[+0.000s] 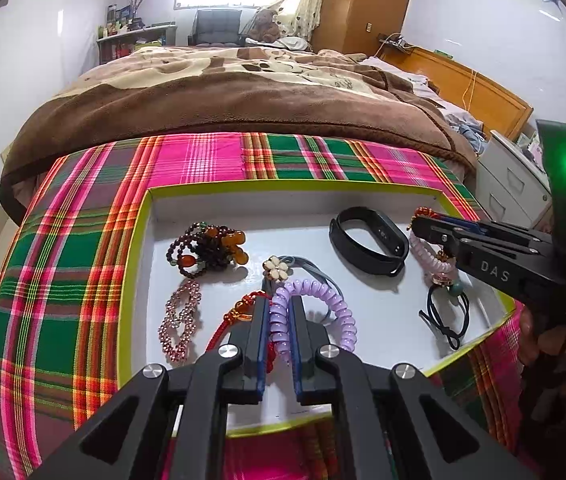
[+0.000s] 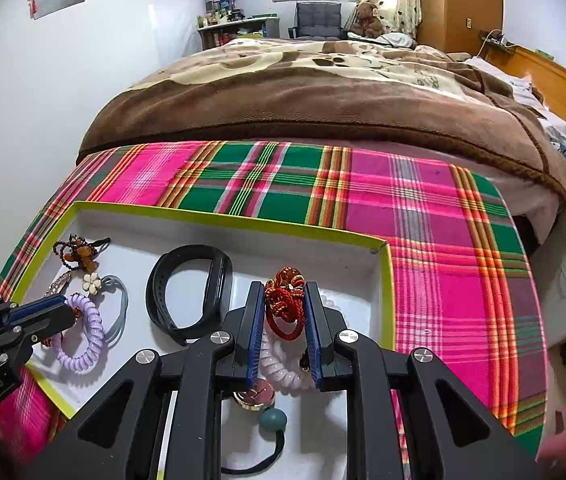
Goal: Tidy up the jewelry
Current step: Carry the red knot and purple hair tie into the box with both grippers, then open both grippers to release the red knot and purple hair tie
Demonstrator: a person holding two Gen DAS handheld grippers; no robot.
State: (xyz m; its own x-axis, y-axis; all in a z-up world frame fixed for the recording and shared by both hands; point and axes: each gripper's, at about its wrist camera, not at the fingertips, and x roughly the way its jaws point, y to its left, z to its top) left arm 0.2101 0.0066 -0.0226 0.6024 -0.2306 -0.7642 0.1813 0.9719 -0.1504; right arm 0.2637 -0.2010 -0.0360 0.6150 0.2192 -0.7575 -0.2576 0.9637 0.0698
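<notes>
Left wrist view: a white tray (image 1: 219,216) with a lime rim sits on a plaid cloth (image 1: 63,264) over the desk, with a bed (image 1: 223,92) behind. The left tongs (image 1: 279,312) are pressed onto a lilac coil tie (image 1: 323,300); one side of the coil runs between the blue pads, the rest loops out to the right. A red cord knot (image 1: 243,312) lies just left of the left finger. Beyond the tips sits a cream flower tie (image 1: 277,269) on a grey band. Further left are a dark bead bracelet (image 1: 207,252) and a pink crystal bracelet (image 1: 181,320). A black smart band (image 1: 367,240) lies in the far right part of the tray. The right tongs (image 1: 423,226) reach in from the right over a pink coil tie (image 1: 433,260); from here I cannot tell their gap. A black elastic (image 1: 447,312) with a teal bead lies below them.

Right wrist view: the right tongs (image 2: 285,292) close on a red knotted ornament (image 2: 285,304), held between the pads near the tips. The pink coil tie (image 2: 283,368) lies under and between the fingers, nearer the camera, beside a round rose-gold charm (image 2: 255,396) and teal bead (image 2: 273,418). The smart band (image 2: 187,292) is just left of the fingers. The left tongs (image 2: 63,312) enter at the left edge, gripping the lilac coil tie (image 2: 83,340).
</notes>
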